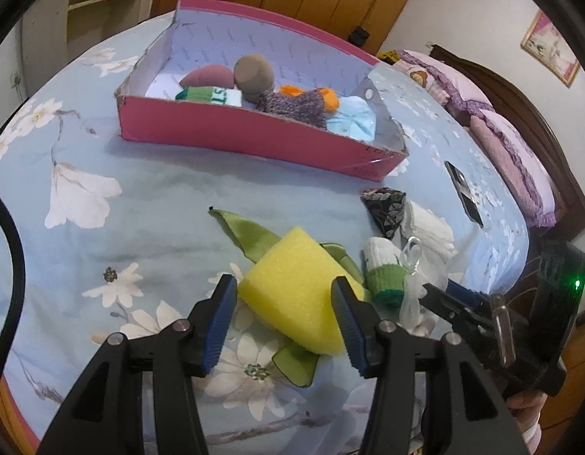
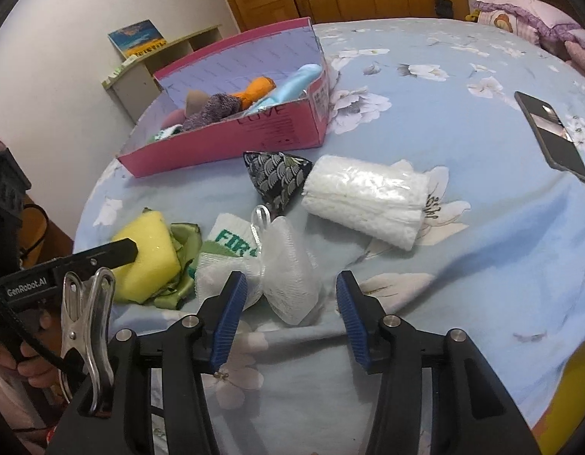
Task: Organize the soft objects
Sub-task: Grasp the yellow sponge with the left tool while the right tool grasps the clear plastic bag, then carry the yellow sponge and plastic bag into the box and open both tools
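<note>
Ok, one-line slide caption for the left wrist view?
Open left gripper straddling a yellow sponge on the floral bedsheet, pink box beyond.

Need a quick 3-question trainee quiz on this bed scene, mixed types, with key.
1. True or false: the left gripper is open with the yellow sponge between its fingers.
2. Which item lies outside the pink box? A) purple knit piece B) white mesh pouf C) light blue cloth
3. Fill in: the sponge lies on a ____ satin cloth.

Key: 1 true; 2 B; 3 green.
</note>
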A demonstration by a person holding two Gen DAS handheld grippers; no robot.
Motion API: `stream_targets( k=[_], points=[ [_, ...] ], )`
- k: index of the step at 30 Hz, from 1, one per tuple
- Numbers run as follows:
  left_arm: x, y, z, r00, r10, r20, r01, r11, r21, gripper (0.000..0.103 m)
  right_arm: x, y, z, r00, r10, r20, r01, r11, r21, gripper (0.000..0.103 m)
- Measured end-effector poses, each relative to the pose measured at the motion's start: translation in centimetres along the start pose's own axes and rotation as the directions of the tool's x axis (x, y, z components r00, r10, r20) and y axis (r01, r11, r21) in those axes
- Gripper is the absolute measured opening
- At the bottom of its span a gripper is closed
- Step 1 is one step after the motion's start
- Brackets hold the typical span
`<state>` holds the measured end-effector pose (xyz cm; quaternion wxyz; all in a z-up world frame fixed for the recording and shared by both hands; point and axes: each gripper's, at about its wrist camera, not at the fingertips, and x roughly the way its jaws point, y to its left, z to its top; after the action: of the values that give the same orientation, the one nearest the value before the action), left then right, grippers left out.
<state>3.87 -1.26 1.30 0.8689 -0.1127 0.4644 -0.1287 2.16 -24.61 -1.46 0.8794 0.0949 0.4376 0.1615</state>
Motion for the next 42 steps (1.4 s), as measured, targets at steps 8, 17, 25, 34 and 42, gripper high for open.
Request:
stream_targets(
  k=[8, 17, 25, 34, 42],
  points=[
    [-0.2, -0.5, -0.1, 1.0, -0.018, 0.007, 0.018, 0.999, 0.027, 0.051, -0.6, 0.7, 0.0, 0.998, 0.047, 0.031, -0.046, 0.999, -0.024, 0.043],
    [-1.9, -0.6, 0.0, 0.998, -0.037, 0.057, 0.035, 0.998, 0.044, 0.03, -1.9, 1.0, 0.2, 0.994, 0.041, 0.097, -0.037, 0.998, -0.044, 0.016],
    [-3.9, -1.4, 0.2, 0.992, -0.049, 0.118, 0.041, 0.997, 0.072, 0.028, -3.3, 0.5, 0.8, 0.987, 0.064, 0.149, -0.065, 0.998, 0.001, 0.013],
    [-6.7, -0.8, 1.6, 0.974, -0.002, 0.225, -0.013, 0.998, 0.067, 0.028, -5.2, 1.2, 1.6, 0.972, 0.092, 0.216, -0.092, 0.996, -0.008, 0.013],
    [-8.4, 0.7, 4.3, 0.954, 0.067, 0.292, -0.083, 0.995, 0.045, 0.028, -5.5, 2.6, 2.6, 0.97, 0.1, 0.224, -0.091, 0.995, -0.049, 0.013]
  ],
)
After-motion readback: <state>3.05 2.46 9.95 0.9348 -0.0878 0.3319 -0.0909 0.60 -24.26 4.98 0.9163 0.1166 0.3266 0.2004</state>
